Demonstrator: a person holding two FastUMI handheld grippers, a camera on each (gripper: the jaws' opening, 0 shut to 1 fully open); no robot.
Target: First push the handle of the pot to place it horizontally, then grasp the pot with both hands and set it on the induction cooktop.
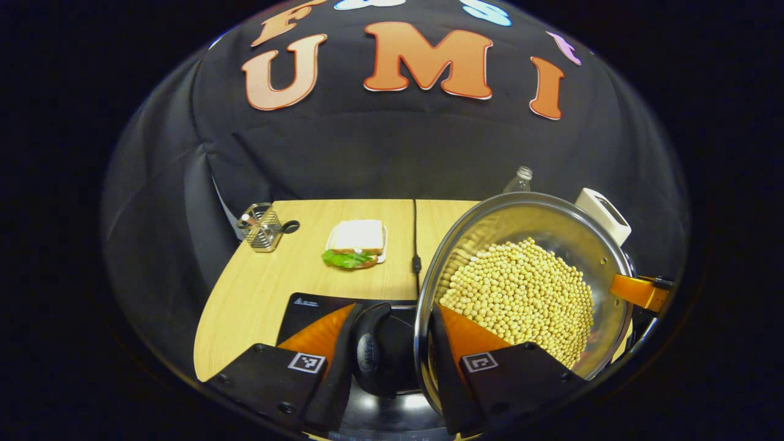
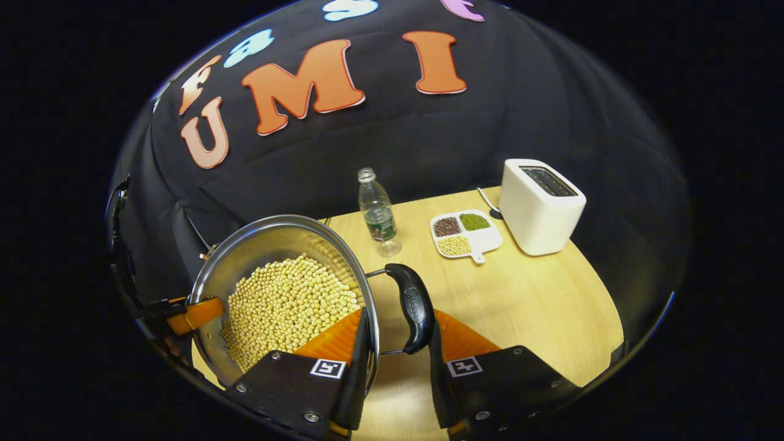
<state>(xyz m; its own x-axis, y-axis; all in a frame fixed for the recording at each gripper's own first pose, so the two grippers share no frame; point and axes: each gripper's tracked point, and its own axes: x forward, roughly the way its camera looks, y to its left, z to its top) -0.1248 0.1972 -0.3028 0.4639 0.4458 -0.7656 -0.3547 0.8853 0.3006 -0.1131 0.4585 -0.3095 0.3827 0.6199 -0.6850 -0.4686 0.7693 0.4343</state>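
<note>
you have the pot (image 1: 527, 288) of beans low centre-right, over the cooktop (image 1: 312, 309), left claw (image 1: 392, 361) and right claw (image 2: 395, 361) each clamping a black side handle to keep it level.

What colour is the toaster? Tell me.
White, with a dark slotted top; the toaster shows best in the right gripper view.

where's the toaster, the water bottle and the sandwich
toaster (image 2: 539, 211): right gripper view, on its white front side.
water bottle (image 2: 378, 214): right gripper view, on its labelled body.
sandwich (image 1: 358, 236): left gripper view, on the top slice of bread.
</note>
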